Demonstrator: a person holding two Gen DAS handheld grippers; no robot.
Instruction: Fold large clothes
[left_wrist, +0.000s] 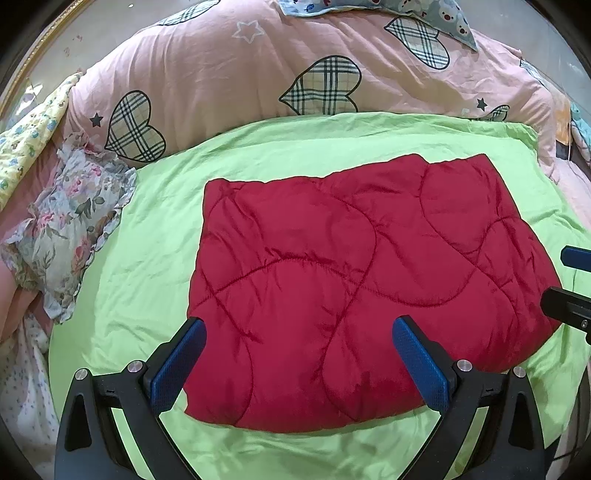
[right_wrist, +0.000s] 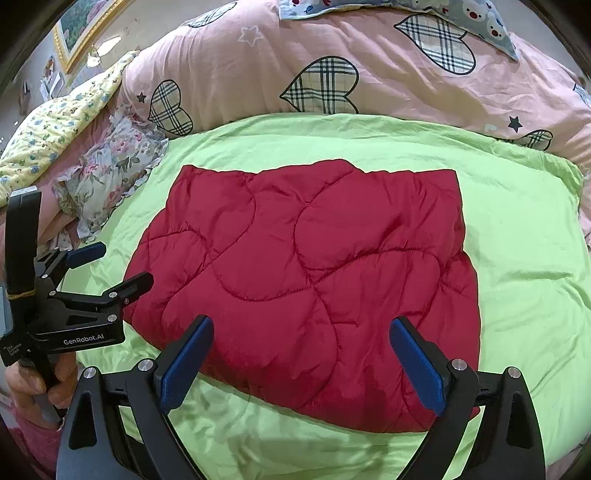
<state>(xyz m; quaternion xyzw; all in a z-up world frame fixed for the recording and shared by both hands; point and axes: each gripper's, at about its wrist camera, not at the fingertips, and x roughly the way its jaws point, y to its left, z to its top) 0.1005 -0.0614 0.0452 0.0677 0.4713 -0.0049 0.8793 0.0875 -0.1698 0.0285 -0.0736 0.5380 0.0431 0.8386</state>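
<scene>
while both tools hover just above its near edge, the folded red quilted jacket (left_wrist: 354, 280) lies flat on the lime-green sheet (left_wrist: 155, 236) of the bed, long axis running left to right; the left hand-held gripper (left_wrist: 299, 332) is released, jaws spread wide, holding nothing; the right hand-held gripper (right_wrist: 301, 332) likewise gapes unladen; a hand (right_wrist: 35, 384) grips the left tool's handle, fingers curled.

Both the left gripper (left_wrist: 297, 326) and right gripper (right_wrist: 301, 325) hover with fingers spread wide.
</scene>
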